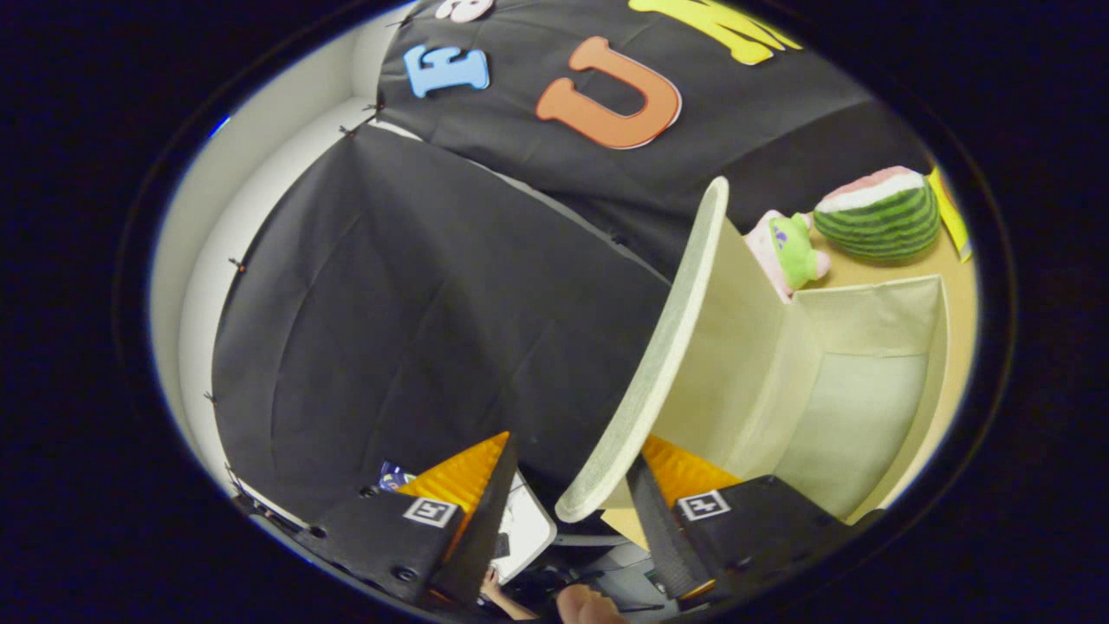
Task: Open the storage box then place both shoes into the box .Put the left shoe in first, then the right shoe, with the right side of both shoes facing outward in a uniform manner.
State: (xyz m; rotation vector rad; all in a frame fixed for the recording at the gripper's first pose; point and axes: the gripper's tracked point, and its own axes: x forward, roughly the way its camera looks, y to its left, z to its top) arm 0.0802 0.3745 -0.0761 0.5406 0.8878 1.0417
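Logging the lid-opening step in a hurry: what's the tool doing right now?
Tool: open, fingers spread, holding nothing; the raised edge of the cream fabric storage box lid sits between them, neither finger visibly pressing on it.

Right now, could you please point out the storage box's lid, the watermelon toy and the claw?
Lid [667, 347]: gripper view, on its raised pale edge, between the fingers.
Watermelon toy [879, 221]: gripper view, on its striped green rind.
Claw [567, 472]: gripper view, midway between the open fingertips.

On-tongs fisheye, tilted – near open box [832, 381]
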